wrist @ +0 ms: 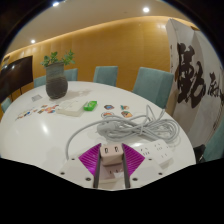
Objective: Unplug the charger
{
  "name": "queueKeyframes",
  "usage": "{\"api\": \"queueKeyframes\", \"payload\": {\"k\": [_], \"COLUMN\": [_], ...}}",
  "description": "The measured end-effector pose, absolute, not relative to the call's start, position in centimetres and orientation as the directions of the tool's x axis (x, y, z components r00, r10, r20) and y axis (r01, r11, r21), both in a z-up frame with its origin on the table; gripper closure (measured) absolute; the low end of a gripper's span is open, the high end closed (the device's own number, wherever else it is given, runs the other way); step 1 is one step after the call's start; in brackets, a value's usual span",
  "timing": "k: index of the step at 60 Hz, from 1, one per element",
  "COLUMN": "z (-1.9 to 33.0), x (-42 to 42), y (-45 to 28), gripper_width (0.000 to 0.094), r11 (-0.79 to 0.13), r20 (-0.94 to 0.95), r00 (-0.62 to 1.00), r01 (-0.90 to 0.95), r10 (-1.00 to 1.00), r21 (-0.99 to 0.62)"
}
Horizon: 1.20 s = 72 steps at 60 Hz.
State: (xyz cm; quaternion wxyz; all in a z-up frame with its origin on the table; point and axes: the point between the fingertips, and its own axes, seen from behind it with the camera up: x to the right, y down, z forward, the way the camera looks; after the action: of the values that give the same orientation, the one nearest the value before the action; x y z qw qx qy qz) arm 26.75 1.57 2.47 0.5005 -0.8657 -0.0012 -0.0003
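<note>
My gripper (109, 158) is shut on a small white charger (109, 153). Both magenta pads (92, 157) press on its sides. The charger's face shows two dark slots. A white power strip (152, 151) lies on the white round table (40, 135), just right of the fingers. The charger sits left of the strip and looks apart from it. The strip's grey-white cable (140, 125) lies in loose loops just beyond the fingers and the strip.
A dark vase with a green plant (57, 80) stands at the table's far left. A small green object (90, 105) and some cards (42, 112) lie mid-table. Light blue chairs (105, 74) ring the far side. A calligraphy banner (198, 80) stands at right.
</note>
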Motion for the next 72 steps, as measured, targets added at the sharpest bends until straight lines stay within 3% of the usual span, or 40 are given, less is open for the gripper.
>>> {"api": "queueKeyframes", "payload": {"k": [11, 21, 26, 33, 39, 45, 55, 61, 66, 72], "z": [2.7, 2.8, 13.0, 27.2, 32.8, 28.7, 12.8, 4.6, 1.3, 0.7], "x": [26.7, 26.7, 27.1, 27.3, 32.4, 38.4, 46.5, 48.1, 48.7, 49.1], "y": [1.7, 1.6, 3.0, 4.3, 5.5, 6.1, 4.6, 2.4, 1.4, 1.1], "gripper_width": [0.0744, 0.0772, 0.0772, 0.0775, 0.077, 0.0759, 0.0716, 0.0679, 0.066, 0.0594], "r11": [-0.503, -0.524, -0.298, -0.066, 0.003, -0.087, -0.393, -0.522, -0.582, -0.579], "r20": [0.009, -0.048, -0.016, -0.018, -0.042, -0.03, 0.007, 0.005, -0.015, -0.038], "r00": [1.0, 0.999, 1.0, 0.999, 0.999, 0.996, 0.981, 0.975, 0.972, 0.967], "r01": [0.009, -0.04, -0.011, -0.015, -0.041, -0.038, -0.071, -0.114, -0.153, -0.182], "r10": [0.002, 0.0, 0.012, 0.048, -0.007, -0.086, -0.194, -0.221, -0.235, -0.253], "r21": [-0.865, -0.851, -0.955, -0.998, -0.999, -0.996, -0.917, -0.845, -0.798, -0.795]}}
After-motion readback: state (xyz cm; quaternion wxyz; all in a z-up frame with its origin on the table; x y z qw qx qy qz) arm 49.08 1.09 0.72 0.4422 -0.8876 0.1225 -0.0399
